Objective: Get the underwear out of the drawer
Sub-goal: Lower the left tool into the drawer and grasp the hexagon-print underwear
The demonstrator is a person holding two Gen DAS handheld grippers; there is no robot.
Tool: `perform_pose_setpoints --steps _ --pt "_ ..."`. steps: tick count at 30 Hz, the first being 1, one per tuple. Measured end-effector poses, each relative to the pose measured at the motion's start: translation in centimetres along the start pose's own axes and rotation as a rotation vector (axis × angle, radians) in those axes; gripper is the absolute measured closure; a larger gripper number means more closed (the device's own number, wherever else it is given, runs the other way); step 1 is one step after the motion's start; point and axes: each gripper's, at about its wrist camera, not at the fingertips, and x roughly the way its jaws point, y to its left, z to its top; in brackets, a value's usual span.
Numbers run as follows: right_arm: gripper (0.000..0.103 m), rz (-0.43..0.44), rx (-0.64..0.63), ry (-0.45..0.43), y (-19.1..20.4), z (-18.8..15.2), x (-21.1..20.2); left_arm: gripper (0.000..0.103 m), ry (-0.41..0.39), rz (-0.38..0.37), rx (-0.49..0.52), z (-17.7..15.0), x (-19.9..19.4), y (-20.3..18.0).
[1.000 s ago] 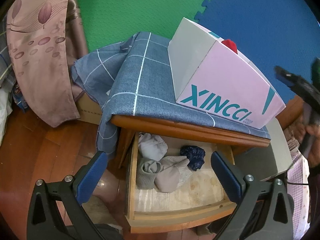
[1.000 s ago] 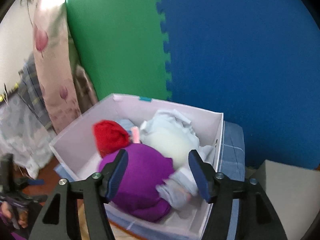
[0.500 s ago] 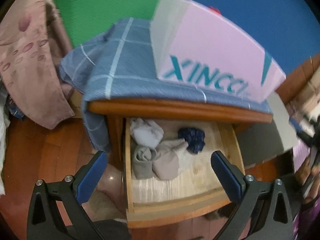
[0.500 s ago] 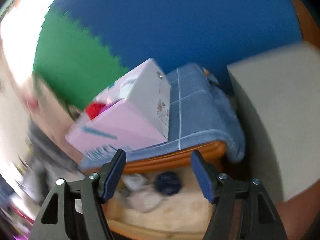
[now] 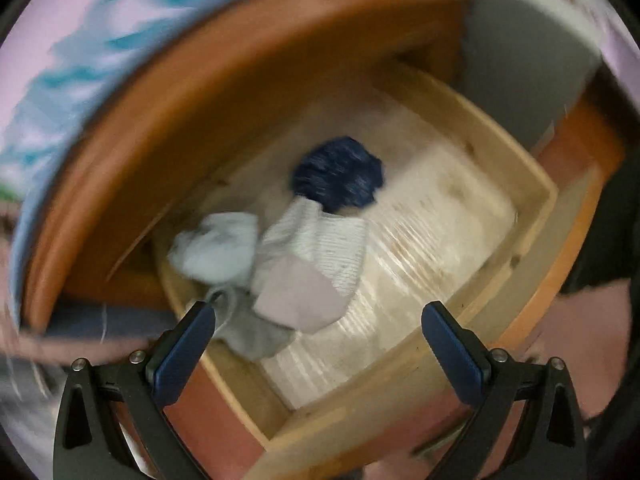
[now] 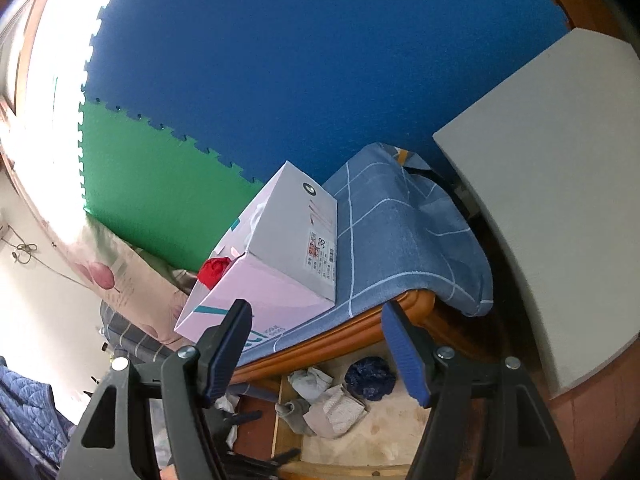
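The left gripper (image 5: pixel 318 344) points steeply down into the open drawer (image 5: pixel 532 184), its jaws spread wide with nothing between them. The view is smeared with blur, but the contents read well enough. Take the navy blue bundle (image 5: pixel 338 176) as the landmark: it lies toward the back of the drawer, on the pale liner (image 5: pixel 440 240). Touching its near edge is a white ribbed piece (image 5: pixel 320 244), and over that piece's near end lies a pale mauve piece (image 5: pixel 298 296). Left of the navy bundle, against the drawer's side wall, sits a light blue bundle (image 5: pixel 218 248), with a grey piece (image 5: pixel 252 332) just in front of it, closest to the left blue pad. Neither pad touches any of the underwear.

From the right wrist view, the right gripper (image 6: pixel 318 352) hangs above and in front of the stand, jaws released and empty. The navy bundle (image 6: pixel 370 374) shows below, between the pads in the picture but well beyond them. Above it runs the wooden top edge (image 6: pixel 360 324) of the stand, draped in a blue checked cloth (image 6: pixel 400 240). On that cloth stands a pink and white box (image 6: pixel 280 264) with a red item (image 6: pixel 214 272) peeking from its open top. Behind all of this stand blue foam mats (image 6: pixel 320 60) and a green one (image 6: pixel 160 184).
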Motion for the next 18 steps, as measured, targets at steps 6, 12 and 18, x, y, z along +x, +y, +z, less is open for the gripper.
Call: perform_pose_setpoints --steps 6,12,18 --pt "0.032 0.045 0.077 -0.009 -1.8 0.3 -1.1 0.003 0.104 -0.057 0.034 2.1 4.1 -0.8" --pt "0.031 0.096 0.157 -0.012 -3.3 0.5 -1.4 0.004 0.197 -0.127 -0.001 3.6 7.6 0.3" --pt "0.031 0.107 0.141 0.008 -3.3 0.5 -1.3 0.007 0.230 -0.054 0.097 3.3 10.3 -1.2"
